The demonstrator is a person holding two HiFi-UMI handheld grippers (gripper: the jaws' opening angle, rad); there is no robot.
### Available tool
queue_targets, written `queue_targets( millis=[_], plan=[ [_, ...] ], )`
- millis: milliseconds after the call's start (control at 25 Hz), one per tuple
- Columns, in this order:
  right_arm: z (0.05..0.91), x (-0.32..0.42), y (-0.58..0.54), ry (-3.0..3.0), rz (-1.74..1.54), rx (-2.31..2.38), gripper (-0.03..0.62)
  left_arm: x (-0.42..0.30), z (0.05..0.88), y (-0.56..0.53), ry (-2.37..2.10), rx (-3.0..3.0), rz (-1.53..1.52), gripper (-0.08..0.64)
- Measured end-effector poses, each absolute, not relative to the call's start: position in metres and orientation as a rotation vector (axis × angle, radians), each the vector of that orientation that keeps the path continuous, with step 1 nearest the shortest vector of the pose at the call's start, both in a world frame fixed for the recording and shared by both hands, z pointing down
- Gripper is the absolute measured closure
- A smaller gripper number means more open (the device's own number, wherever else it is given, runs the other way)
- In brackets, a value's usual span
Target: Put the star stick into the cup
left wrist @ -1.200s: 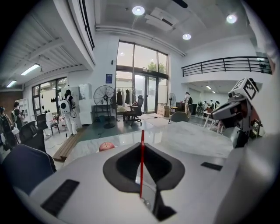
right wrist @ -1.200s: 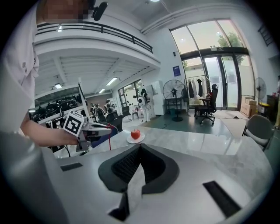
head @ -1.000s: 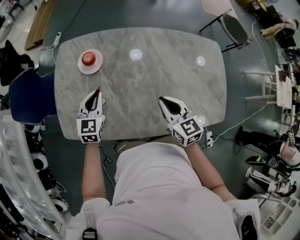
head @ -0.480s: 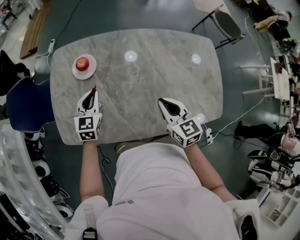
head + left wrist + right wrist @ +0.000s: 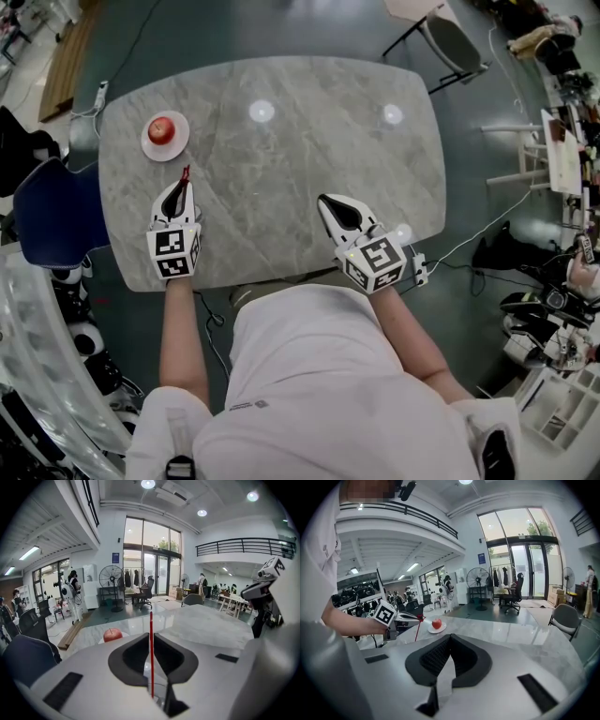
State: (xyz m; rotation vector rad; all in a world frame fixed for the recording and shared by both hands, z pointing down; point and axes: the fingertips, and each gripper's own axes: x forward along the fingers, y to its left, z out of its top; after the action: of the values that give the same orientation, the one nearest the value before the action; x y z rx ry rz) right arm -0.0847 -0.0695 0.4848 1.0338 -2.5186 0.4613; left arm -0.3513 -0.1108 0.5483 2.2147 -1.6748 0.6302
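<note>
Where the near edge of the grey marbled table meets the person's pale shirt, both forearms reach out over the top, one gripper per hand, well apart.

Right gripper, near-right part of table: jaws pressed together at the tips, nothing between the dark ribbed pads. It points up-table and a little left.

Left gripper, near-left part of table: jaws closed on a thin red star stick. The stick stands roughly upright between the jaws and rises above their tips. From the head view only its red upper end shows, poking past the gripper nose. From the right gripper view a small red head tops the stick; shape too small to make out.

Beyond the left gripper, toward the far-left corner: a red apple on a small round white plate. The plate lies apart from the gripper, just ahead of the stick's tip.

Off the table's left edge: a dark blue chair. Past the far edge: dark grey-green floor.
</note>
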Motion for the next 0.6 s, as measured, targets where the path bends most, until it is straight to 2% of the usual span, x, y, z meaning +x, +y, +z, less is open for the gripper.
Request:
queue_targets(
  millis=[600],
  plan=[
    [0.484,-0.083,-0.070,-2.572,0.463,0.994,0.581,-0.347,0.547,-0.098,-1.708,2.160,0.658,0.522]
  ],
)
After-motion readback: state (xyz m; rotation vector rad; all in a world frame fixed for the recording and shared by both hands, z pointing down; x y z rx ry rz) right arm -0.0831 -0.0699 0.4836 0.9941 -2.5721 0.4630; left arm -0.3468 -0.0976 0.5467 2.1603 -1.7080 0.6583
